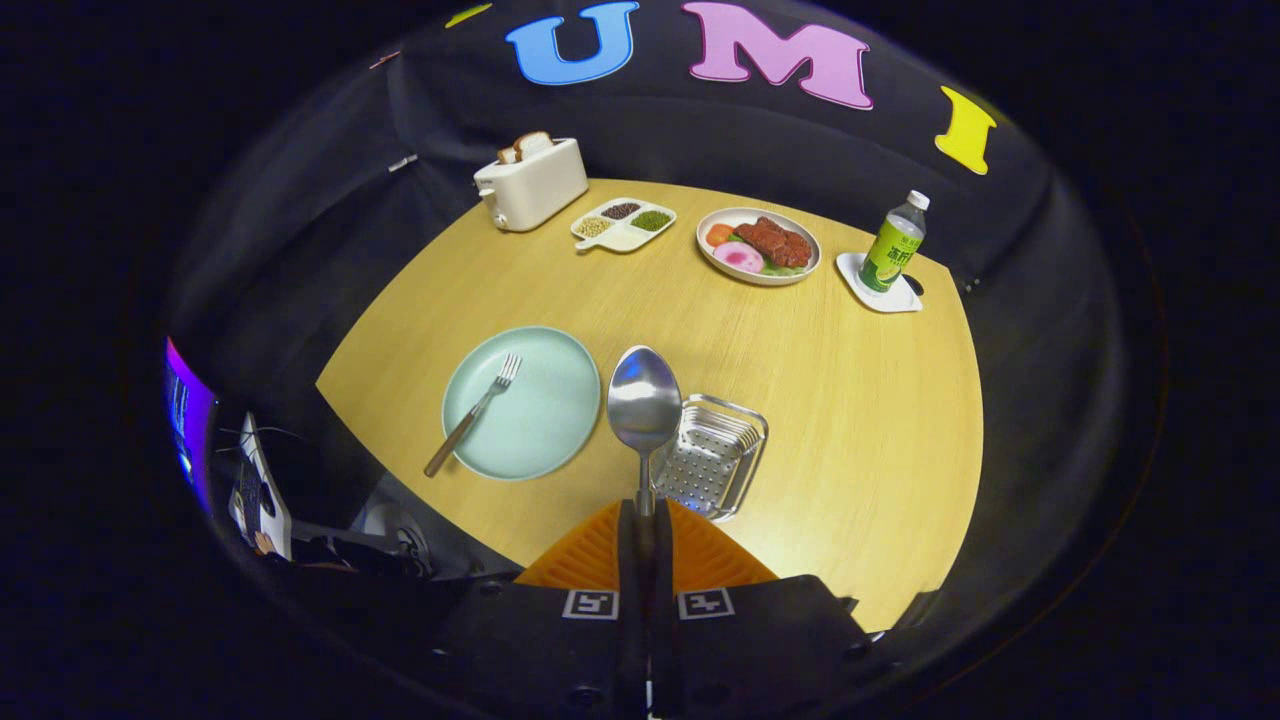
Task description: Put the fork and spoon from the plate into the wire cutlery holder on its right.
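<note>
While the round wooden bench (820, 400) carries everything, the pale green round plate (540, 420) near its front edge holds the wooden-handled metal fork (475, 412), lying diagonally, tines away. Right of the plate sits the wire cutlery holder (715, 455), just ahead and slightly right of the hand-held gripper (642, 520), whose fingers are clamped on the shiny metal spoon (645, 400), bowl pointing forward above the holder's left rim.

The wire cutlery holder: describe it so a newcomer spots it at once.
On the wooden table, look right of the pale green plate. The wire cutlery holder sits beside it, just beyond the claw gripping the spoon. It alone is a metal basket.
</note>
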{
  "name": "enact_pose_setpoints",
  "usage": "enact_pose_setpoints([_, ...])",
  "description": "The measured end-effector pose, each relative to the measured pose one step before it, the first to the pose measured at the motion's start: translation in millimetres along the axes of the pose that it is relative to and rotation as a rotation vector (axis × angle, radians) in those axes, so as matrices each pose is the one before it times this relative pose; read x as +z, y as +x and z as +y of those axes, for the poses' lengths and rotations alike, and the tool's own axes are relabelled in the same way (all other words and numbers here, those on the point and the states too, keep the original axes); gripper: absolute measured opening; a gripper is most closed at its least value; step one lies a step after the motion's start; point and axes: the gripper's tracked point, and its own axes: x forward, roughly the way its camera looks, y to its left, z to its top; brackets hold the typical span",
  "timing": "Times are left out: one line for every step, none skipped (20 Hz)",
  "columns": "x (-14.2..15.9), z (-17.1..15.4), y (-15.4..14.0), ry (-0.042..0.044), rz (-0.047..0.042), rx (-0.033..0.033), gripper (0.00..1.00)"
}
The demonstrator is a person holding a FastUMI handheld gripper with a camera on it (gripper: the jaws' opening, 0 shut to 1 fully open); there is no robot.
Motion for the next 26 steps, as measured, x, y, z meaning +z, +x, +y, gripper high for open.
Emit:
enact_pose_setpoints([-5.89,-6.70,-0.61,-0.00897,0.02816,-0.00201,0.07])
enact_pose_setpoints([-6.93,-5.76,0.55,-0.01043,0.03842,-0.00111,0.07])
enact_pose_setpoints([-7.00,-7.13,1.63,-0.01540,0.04002,-0.00562,0.07])
enact_pose_setpoints([-7.37,-6.40,1.99,-0.02262,0.04313,-0.01000,0.07])
enact_pose_setpoints([-6.13,-5.62,2.48,-0.02843,0.04420,-0.00848,0.07])
enact_pose_setpoints([-2.46,-4.48,3.19,-0.02499,0.03391,-0.00871,0.07])
enact_pose_setpoints([-2.20,-3.51,4.63,-0.01505,0.03572,-0.00315,0.07])
enact_pose_setpoints([-0.48,-0.66,4.28,-0.00829,0.03170,0.00495,0.07])
enact_pose_setpoints([-1.97,0.29,4.59,-0.00664,0.03390,0.00444,0.07])
enact_pose_setpoints([0.77,-1.12,4.30,-0.00855,0.02468,-0.00358,0.07])
enact_pose_setpoints([2.18,-2.93,3.07,-0.00362,0.01823,-0.00512,0.07])
enact_pose_setpoints([2.96,-1.42,3.00,0.00334,0.01380,-0.00165,0.07])
enact_pose_setpoints([2.92,0.76,4.52,0.00502,0.00961,0.00284,0.07])
enact_pose_setpoints([1.22,0.54,2.55,0.00281,0.01394,0.00400,0.07])
enact_pose_setpoints([1.55,-0.66,2.47,0.00023,0.01297,0.00151,0.07])
enact_pose_setpoints([0.66,0.63,2.37,-0.00005,0.01465,0.00141,0.07])
enact_pose_setpoints([2.00,1.07,2.54,-0.00059,0.01210,0.00337,0.07])
enact_pose_setpoints([1.81,1.72,2.14,0.00226,0.00929,0.00168,0.07])
enact_pose_setpoints([1.76,-0.01,3.25,0.00197,0.00748,-0.00003,0.09])
enact_pose_setpoints([2.39,-0.46,2.24,0.00416,0.00255,-0.00466,0.09])
enact_pose_setpoints([3.01,-0.09,1.08,0.00831,0.00001,-0.00320,0.09])
enact_pose_setpoints([3.79,0.20,1.47,0.01147,-0.00370,-0.00175,0.11])
enact_pose_setpoints([2.87,0.47,1.64,0.01286,-0.00562,0.00036,0.12])
enact_pose_setpoints([4.18,1.80,0.82,0.01446,-0.00953,0.00340,0.12])
enact_pose_setpoints([1.86,-1.02,-0.51,0.00759,-0.00213,-0.00357,0.14])
enact_pose_setpoints([0.31,0.30,-0.59,0.00091,-0.00292,-0.00069,0.15])
